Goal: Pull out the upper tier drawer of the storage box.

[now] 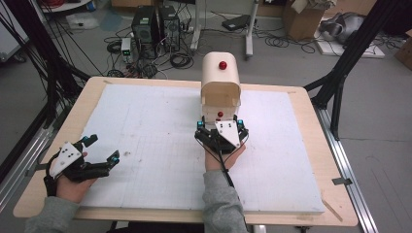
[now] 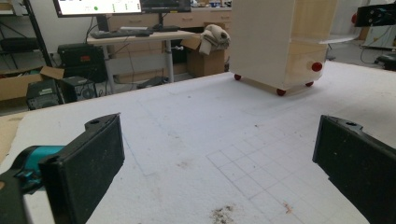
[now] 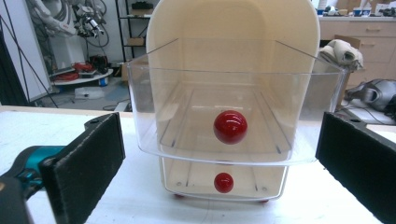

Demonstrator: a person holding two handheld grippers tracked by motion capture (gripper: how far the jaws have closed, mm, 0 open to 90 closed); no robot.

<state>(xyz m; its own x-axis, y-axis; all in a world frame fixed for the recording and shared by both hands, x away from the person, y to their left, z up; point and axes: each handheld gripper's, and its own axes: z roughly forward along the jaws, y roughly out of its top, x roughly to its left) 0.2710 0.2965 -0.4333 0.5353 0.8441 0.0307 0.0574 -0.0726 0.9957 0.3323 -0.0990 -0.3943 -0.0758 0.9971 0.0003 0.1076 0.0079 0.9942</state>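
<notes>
A cream drawer cabinet [image 1: 221,73] with a rounded top stands at the middle back of the white mat. Its clear upper drawer [image 3: 187,116] is pulled out toward me and looks empty, a red knob [image 3: 230,127] on its front. Below it, the lower drawer [image 3: 187,179] sits pushed in, with a smaller-looking red knob [image 3: 223,182]. My right gripper [image 1: 220,123] is open just in front of the pulled-out drawer, one jaw on each side of the knob, touching nothing. At the front left of the table my left gripper [image 1: 102,148] rests open and holds nothing. It faces the cabinet [image 2: 266,42] from afar.
The white gridded mat [image 1: 155,126] covers a wooden table [image 1: 58,141]. Another red knob [image 1: 222,64] sits on the cabinet's top, and small red feet [image 2: 280,92] show under it. Black frame poles [image 1: 340,73], computers and cables stand on the floor beyond the table.
</notes>
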